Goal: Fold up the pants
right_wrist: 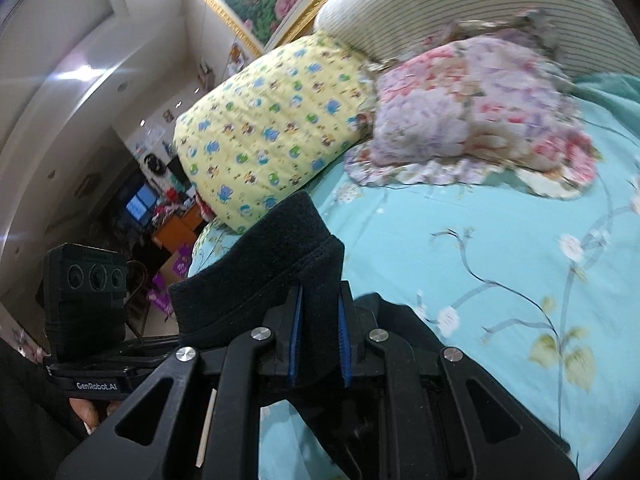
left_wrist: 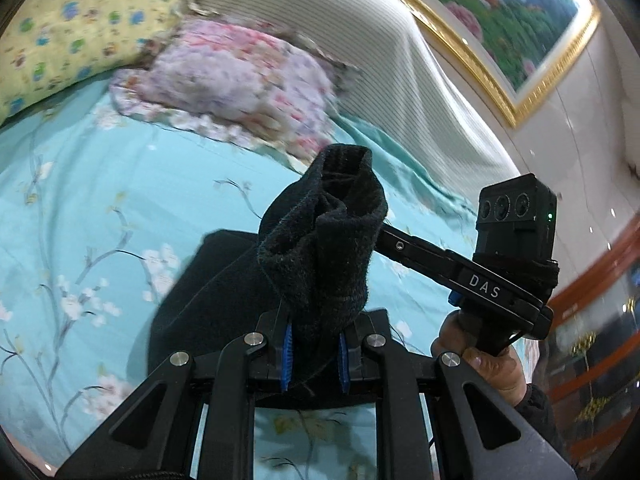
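Black pants (left_wrist: 320, 240) hang lifted over the turquoise flowered bed sheet (left_wrist: 100, 208). My left gripper (left_wrist: 314, 354) is shut on a bunched end of the pants, the cloth standing up between the blue pads. The right gripper (left_wrist: 384, 236) shows in the left wrist view at right, its fingers buried in the same cloth, a hand (left_wrist: 488, 364) on its handle. In the right wrist view my right gripper (right_wrist: 320, 338) is shut on a ribbed hem of the pants (right_wrist: 260, 280). The left gripper's body (right_wrist: 84, 292) is at lower left there.
A yellow patterned pillow (right_wrist: 272, 136) and a pink floral pillow (right_wrist: 472, 108) lie at the head of the bed against a striped headboard (left_wrist: 380, 52). A gold-framed picture (left_wrist: 500, 12) hangs on the wall. Cluttered furniture (right_wrist: 160, 216) stands past the bed's edge.
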`<action>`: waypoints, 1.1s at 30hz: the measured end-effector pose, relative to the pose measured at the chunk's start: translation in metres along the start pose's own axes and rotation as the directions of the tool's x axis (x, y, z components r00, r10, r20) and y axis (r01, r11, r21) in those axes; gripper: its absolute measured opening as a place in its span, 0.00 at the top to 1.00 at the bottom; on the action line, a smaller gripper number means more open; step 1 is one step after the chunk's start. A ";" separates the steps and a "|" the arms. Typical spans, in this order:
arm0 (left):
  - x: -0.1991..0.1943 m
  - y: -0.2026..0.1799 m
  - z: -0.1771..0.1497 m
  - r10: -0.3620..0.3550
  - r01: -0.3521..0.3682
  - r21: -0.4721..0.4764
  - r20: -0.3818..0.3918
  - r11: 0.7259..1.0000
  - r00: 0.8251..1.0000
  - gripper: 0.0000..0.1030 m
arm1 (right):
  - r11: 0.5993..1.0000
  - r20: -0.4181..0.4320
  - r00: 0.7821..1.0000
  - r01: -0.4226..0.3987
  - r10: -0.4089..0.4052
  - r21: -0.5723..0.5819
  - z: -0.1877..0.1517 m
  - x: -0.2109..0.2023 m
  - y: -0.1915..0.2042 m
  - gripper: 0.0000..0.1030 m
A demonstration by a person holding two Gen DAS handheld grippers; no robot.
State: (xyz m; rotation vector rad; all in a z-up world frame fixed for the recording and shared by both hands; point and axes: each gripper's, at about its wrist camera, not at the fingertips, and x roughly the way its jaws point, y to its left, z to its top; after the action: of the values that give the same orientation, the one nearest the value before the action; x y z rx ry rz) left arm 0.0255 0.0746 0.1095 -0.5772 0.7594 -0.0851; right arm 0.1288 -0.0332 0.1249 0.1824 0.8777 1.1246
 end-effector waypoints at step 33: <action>0.104 -0.085 -0.068 -0.002 0.061 0.315 -0.184 0.947 0.983 0.44 | 0.925 0.108 0.955 0.233 -0.275 0.300 -0.103 -0.093 -0.096 0.78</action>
State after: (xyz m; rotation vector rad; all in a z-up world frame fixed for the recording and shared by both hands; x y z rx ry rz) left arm 0.0669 -0.0570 0.0498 -0.2735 0.8919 -0.2891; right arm 0.1123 -0.1852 0.0536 0.3743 0.8990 0.7285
